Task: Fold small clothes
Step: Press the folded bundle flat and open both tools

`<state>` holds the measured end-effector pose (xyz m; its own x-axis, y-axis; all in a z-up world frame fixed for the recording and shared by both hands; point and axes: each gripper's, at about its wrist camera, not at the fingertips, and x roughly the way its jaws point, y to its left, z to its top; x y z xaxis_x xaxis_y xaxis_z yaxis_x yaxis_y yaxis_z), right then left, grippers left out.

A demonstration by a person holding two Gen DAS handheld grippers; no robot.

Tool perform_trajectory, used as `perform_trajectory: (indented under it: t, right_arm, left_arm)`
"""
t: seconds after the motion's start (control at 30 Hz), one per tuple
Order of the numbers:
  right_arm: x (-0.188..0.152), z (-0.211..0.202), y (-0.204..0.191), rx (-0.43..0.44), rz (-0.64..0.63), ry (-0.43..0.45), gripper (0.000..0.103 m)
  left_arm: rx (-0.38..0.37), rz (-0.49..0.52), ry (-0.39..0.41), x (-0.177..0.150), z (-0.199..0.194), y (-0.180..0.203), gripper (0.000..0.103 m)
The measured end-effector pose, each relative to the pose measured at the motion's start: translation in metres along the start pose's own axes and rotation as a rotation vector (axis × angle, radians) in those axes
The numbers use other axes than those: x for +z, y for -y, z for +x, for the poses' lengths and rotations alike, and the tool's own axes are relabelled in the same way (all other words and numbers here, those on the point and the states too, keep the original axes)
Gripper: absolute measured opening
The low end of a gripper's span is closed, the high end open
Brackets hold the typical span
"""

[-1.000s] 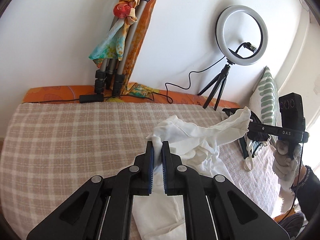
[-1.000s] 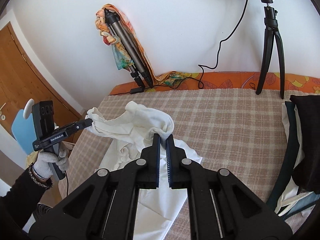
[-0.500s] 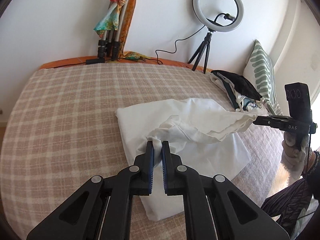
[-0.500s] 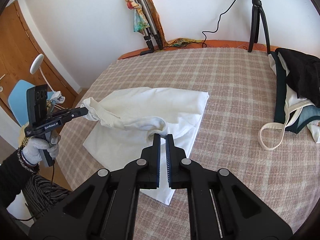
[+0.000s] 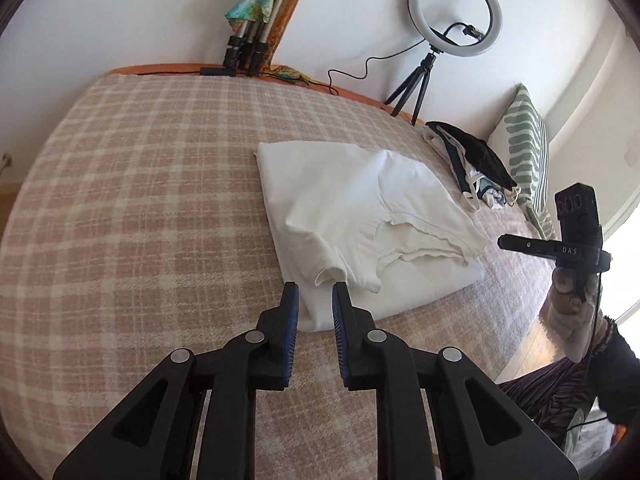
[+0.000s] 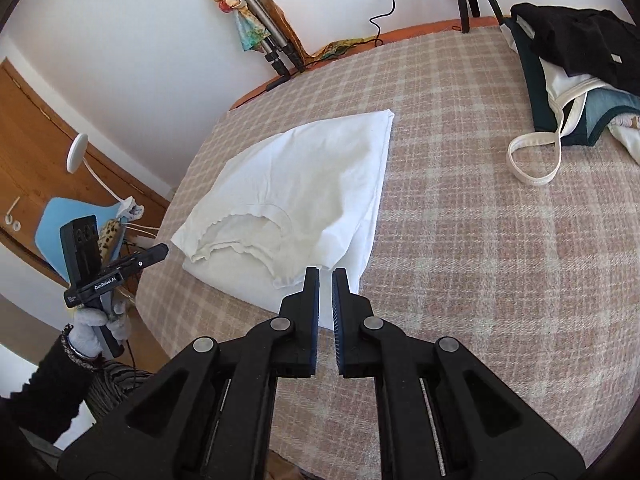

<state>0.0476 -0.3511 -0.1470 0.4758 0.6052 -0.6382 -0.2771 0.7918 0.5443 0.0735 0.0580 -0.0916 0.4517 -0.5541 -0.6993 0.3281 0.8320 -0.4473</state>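
From my left camera I read "DAS" in white letters on the black bar of the right gripper [image 5: 505, 242]. From my right camera I read "GenRobot.AI" on the black bar of the left gripper [image 6: 160, 251]. I can read nothing else.

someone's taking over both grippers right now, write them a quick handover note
Left gripper: jaws opening, nothing between them, just short of the white top.
Right gripper: shut and empty at the top's near edge.
Done: white top lies folded over on the checked blanket, neckline towards you.
Left: any further fold on it, then the pile of clothes at the far right.
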Motion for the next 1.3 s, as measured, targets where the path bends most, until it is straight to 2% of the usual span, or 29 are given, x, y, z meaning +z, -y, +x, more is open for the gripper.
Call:
perform_trajectory:
  t: [0.03,0.07,0.13,0.2,0.37,0.53,0.57,0.63,0.7,0.73,0.83,0.9,1.0,1.1,1.17,1.2,1.3]
  right_arm:
    - [0.001,0.003,0.003,0.033,0.034,-0.007,0.01]
    - [0.002,0.007,0.005,0.061,0.066,-0.013,0.015]
    - [0.004,0.014,0.009,0.1,0.115,-0.027,0.025]
    - [0.005,0.021,0.01,0.125,0.145,-0.034,0.028]
    - [0.006,0.038,0.009,0.113,0.156,-0.064,0.028]
    - [0.008,0.049,0.012,0.095,0.179,-0.075,0.028]
    - [0.009,0.05,0.014,0.1,0.188,-0.072,0.028]
    - [0.01,0.052,0.016,0.111,0.195,-0.078,0.028]
    - [0.01,0.052,0.015,0.1,0.182,-0.079,0.019]
    - [0.01,0.052,0.014,0.092,0.173,-0.082,0.011]
    - [0.01,0.048,0.01,0.082,0.161,-0.063,0.007]
    - [0.013,0.037,0.007,0.093,0.16,-0.035,0.006]
    - [0.013,0.013,0.007,0.158,0.188,0.012,0.005]
    - [0.006,0.001,0.012,0.171,0.195,0.038,0.005]
    - [0.001,0.008,0.018,0.144,0.205,0.011,0.005]
    - [-0.003,0.013,0.022,0.137,0.217,-0.009,0.005]
    - [-0.01,0.023,0.022,0.132,0.214,-0.045,0.005]
  left_arm:
    - [-0.025,-0.067,0.007,0.001,-0.001,-0.007,0.037]
    - [-0.057,-0.137,0.019,0.002,-0.002,-0.015,0.04]
    - [-0.118,-0.273,0.019,0.004,0.002,-0.029,0.04]
    - [-0.167,-0.367,-0.006,0.005,0.013,-0.037,0.04]
    - [-0.238,-0.463,-0.049,0.006,0.032,-0.041,0.04]
    - [-0.246,-0.441,-0.058,0.009,0.038,-0.032,0.035]
    - [-0.244,-0.432,-0.052,0.01,0.038,-0.03,0.024]
    - [-0.228,-0.41,-0.058,0.01,0.039,-0.028,0.007]
    - [-0.214,-0.397,-0.057,0.01,0.04,-0.026,0.006]
    - [-0.218,-0.397,-0.057,0.01,0.041,-0.026,0.006]
    - [-0.217,-0.379,-0.04,0.013,0.036,-0.019,0.005]
    - [-0.237,-0.377,-0.015,0.014,0.026,-0.017,0.005]
    - [-0.249,-0.355,0.011,0.014,0.014,-0.015,0.004]
    - [-0.232,-0.361,-0.03,0.003,0.023,-0.018,0.004]
    - [-0.183,-0.365,-0.069,-0.005,0.032,-0.022,0.004]
    - [-0.182,-0.372,-0.082,-0.008,0.035,-0.025,0.004]
    - [-0.151,-0.345,-0.072,-0.009,0.029,-0.026,0.004]
